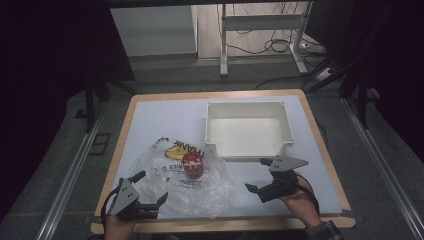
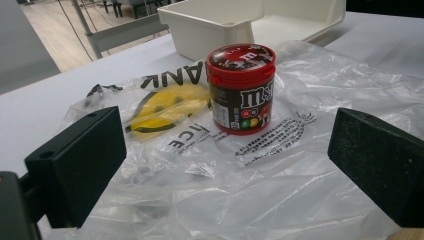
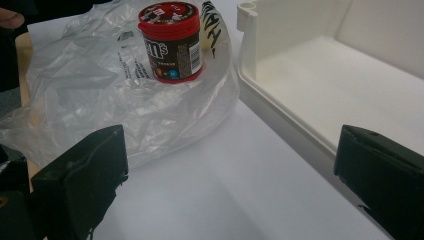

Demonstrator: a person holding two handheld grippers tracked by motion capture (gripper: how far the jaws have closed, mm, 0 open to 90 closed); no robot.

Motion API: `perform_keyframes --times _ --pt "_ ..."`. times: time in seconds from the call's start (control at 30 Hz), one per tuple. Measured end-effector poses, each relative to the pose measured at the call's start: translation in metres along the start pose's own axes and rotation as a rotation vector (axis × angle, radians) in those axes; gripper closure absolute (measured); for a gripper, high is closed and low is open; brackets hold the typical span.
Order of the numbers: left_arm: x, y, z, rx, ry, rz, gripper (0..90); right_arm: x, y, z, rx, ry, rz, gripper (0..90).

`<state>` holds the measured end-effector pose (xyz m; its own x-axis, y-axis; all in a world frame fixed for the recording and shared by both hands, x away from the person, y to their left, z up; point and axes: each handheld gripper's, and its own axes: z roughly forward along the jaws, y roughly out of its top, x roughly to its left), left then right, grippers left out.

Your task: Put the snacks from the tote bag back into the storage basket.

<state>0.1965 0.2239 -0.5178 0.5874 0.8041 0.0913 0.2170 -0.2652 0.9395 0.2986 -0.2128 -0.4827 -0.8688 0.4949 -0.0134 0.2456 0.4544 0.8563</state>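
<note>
Standing upright on a crumpled clear plastic bag point(image 1: 182, 182), just beside the white rectangular plastic bin point(image 1: 246, 131), the red-lidded round candy jar point(image 1: 193, 165) awaits grasping. Left gripper point(image 1: 150, 189) and right gripper point(image 1: 260, 175) rest nearby, jaws apart; the closing jaws should straddle the jar's body without pinching the film.

red jar point(image 1: 193, 166) on plastic bag point(image 1: 200, 187), white bin point(image 1: 247, 131)

A lab or recording room: a wood-edged table point(image 1: 320, 131) stands in a dark curtained bay, metal rails point(image 1: 70, 172) flank it at lower left and right, and cables point(image 1: 272, 46) trail under a metal desk frame point(image 1: 260, 22) at the top
</note>
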Motion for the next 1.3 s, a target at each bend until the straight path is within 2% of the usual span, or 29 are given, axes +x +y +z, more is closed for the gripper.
perform_keyframes --times 0.13,0.37,0.53,1.3 --pt "0.0 0.0 0.0 0.001 0.0 0.001 2.0 0.0 0.002 0.002 0.009 0.012 0.004 1.2" --pt "0.0 0.0 0.0 0.002 0.002 0.002 2.1 -0.001 0.005 0.01 0.009 0.07 0.021 1.2" --pt "0.0 0.0 0.0 0.002 0.002 0.002 2.1 0.0 0.007 0.014 0.01 0.085 0.027 1.2" --pt "0.0 0.0 0.0 0.002 0.002 0.004 2.1 0.008 0.016 0.027 0.008 0.089 0.011 1.2"
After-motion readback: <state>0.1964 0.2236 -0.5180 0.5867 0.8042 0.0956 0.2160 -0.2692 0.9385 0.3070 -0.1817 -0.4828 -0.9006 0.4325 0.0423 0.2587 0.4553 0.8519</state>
